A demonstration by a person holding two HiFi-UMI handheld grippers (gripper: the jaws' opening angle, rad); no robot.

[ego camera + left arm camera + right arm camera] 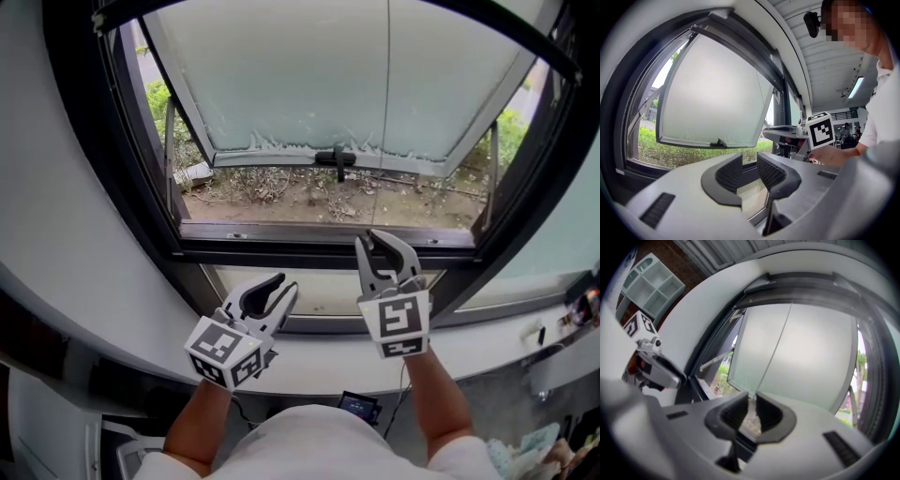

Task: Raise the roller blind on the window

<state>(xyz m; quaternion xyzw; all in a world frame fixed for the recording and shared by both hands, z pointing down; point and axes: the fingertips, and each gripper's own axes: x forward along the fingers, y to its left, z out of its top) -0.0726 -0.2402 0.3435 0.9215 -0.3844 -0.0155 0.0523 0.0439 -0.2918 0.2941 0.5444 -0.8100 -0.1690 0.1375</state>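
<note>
Head view, near to far.

Left gripper: low, at about 8 o'clock from my right one, nose toward 1 o'clock. Jaws stand well apart with nothing between the pads. Through the gap its own view shows only the lower pane and frame. It is clear of the cord.

Right gripper: higher and further in, nose toward 12 o'clock, tips over the bottom rail of the frame. Jaws are narrow but not closed, and a slit of daylight and ground shows between the pads.

Cord: a thin line hanging in front of the sash. In the right gripper view it comes down from 1 o'clock and runs into the slit between the right jaws at their tips. The slit is wider than the cord. I see no pad pressing on it, so I log it as between the jaws and not pinched. In the head view it hangs at 12 o'clock from the right tips.

Blind: the roll itself is out of every view, and only its cord shows.

Beyond the jaws: white sill, then the dark frame. The frosted sash is swung outward, with its handle at the bottom edge, at 11 o'clock from the right tips. Bare ground and shrubs lie outside.
</note>
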